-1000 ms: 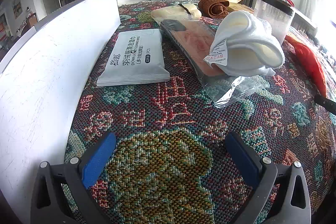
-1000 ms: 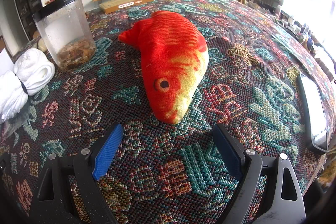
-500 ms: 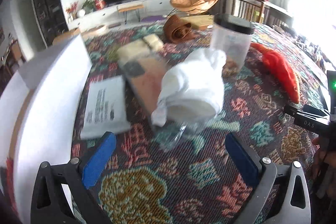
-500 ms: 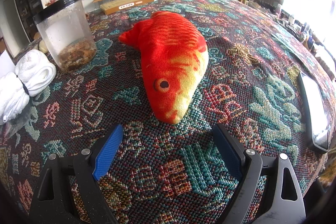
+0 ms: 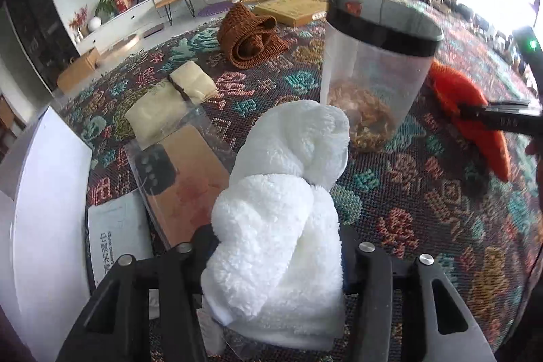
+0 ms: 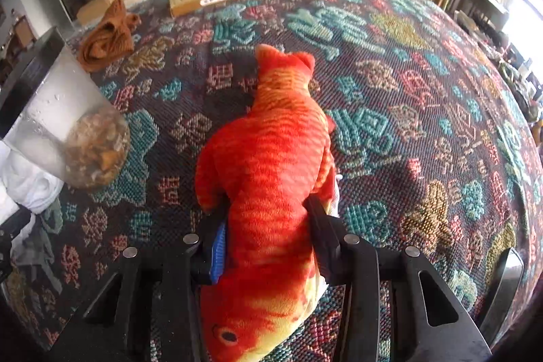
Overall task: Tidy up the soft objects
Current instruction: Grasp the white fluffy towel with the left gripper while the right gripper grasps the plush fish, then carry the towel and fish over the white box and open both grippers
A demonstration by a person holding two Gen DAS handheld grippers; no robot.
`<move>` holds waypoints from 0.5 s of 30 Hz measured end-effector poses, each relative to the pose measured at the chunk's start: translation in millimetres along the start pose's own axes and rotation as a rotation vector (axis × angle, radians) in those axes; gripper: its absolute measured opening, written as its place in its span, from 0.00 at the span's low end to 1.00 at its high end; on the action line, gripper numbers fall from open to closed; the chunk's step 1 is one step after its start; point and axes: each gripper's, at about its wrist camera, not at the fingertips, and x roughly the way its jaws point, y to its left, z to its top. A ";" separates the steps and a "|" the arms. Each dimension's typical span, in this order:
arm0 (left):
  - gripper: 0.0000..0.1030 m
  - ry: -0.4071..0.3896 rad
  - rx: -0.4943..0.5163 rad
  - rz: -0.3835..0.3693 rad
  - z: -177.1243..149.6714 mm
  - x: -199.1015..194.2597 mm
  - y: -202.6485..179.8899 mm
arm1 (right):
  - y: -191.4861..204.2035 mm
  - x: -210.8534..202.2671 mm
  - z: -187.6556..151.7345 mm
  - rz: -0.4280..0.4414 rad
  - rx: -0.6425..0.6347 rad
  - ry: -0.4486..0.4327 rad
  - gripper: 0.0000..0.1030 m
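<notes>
Left wrist view: fluffy white towel bundle (image 5: 278, 226) pinched in the left gripper (image 5: 275, 246).
Right gripper (image 6: 264, 240) squeezes the plush orange fish (image 6: 268, 178) on the woven tablecloth (image 6: 407, 124); both jaws have just closed from wide open.

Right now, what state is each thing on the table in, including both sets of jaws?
Left gripper: jaws just closed, clamped on the white towel.
White towel: rolled, gripped.
Right gripper: jaws just closed, clamped on the plush fish.
Plush fish: gripped near its head, tail pointing away.
Clear jar: upright, black lid on, partly filled.
Woven mat: rolled up, untouched.
</notes>
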 end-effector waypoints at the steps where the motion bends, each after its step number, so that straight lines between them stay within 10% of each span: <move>1: 0.45 -0.013 -0.031 -0.018 -0.8 -7.8 7.0 | -1.0 -8.4 -1.6 0.001 0.014 -0.017 0.30; 8: 0.45 -0.181 -0.217 -0.101 -31.9 -129.6 68.1 | 44.3 -138.0 1.3 0.114 -0.020 -0.244 0.30; 15: 0.47 -0.208 -0.381 0.205 -116.1 -229.8 191.8 | 238.1 -220.2 -19.4 0.540 -0.271 -0.219 0.32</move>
